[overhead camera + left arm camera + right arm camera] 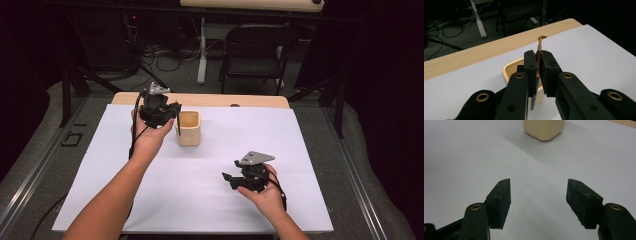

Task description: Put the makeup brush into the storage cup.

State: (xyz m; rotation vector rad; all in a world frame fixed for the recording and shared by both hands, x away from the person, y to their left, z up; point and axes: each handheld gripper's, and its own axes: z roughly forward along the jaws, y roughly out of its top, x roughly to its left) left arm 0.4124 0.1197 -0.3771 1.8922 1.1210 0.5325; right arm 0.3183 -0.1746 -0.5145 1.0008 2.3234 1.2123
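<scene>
The right tool point(235, 179), nearest the camera at five o'clock on the white-covered counter point(100, 190), is resting with its jaws spread wide and empty. At eleven o'clock the left tool point(537, 72) is pinching a thin gold-and-grey pen-like stick point(539, 48), holding it upright over the cream square plastic cup point(188, 129). The stick looks light, stiff and slippery; mid-shaft seems the surest hold. The left forearm is stretching forward, its hand cupping the tool from beneath.
</scene>
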